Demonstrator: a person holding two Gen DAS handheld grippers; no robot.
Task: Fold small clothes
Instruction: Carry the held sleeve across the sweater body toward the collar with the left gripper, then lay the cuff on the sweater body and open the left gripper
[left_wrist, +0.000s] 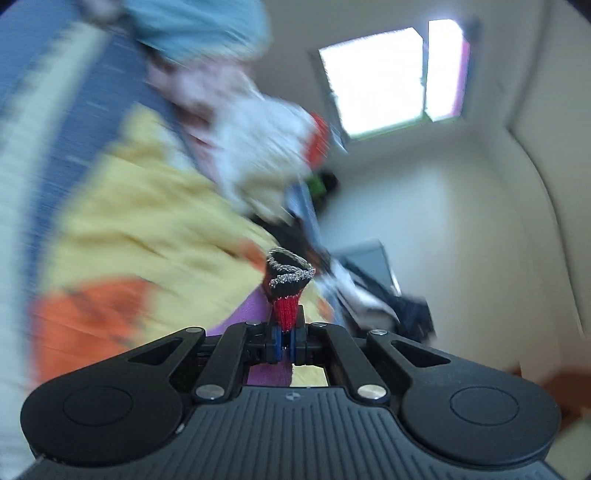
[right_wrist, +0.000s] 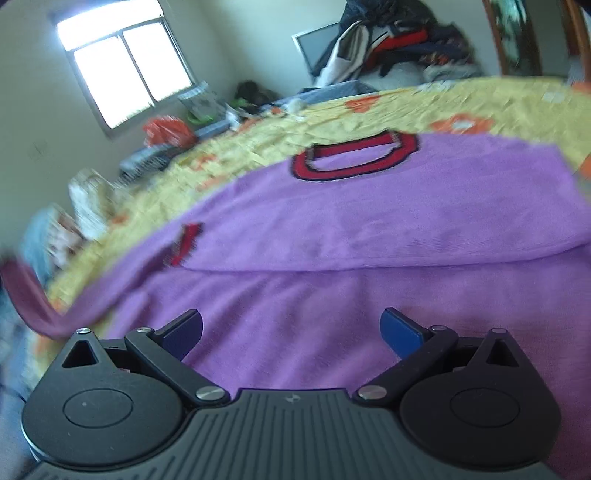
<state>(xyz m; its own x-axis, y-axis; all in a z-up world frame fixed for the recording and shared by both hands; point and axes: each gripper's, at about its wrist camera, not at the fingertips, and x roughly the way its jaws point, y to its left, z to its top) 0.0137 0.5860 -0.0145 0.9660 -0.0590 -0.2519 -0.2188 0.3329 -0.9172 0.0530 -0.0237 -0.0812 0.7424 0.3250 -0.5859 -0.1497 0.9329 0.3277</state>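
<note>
Left gripper (left_wrist: 285, 341) clamps red-black cuff (left_wrist: 288, 286) of purple sweater (right_wrist: 369, 229), lifted. Right gripper (right_wrist: 291, 330) spread wide, empty, over sweater lying on yellow bedspread (right_wrist: 480, 101). Clothes pile (right_wrist: 391, 40) and window (right_wrist: 122, 70) beyond; left view blurred.

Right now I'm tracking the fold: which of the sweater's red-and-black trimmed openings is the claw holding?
The left claw is shut on a sleeve cuff, lifted off the bed. The neck opening lies flat, untouched.
</note>
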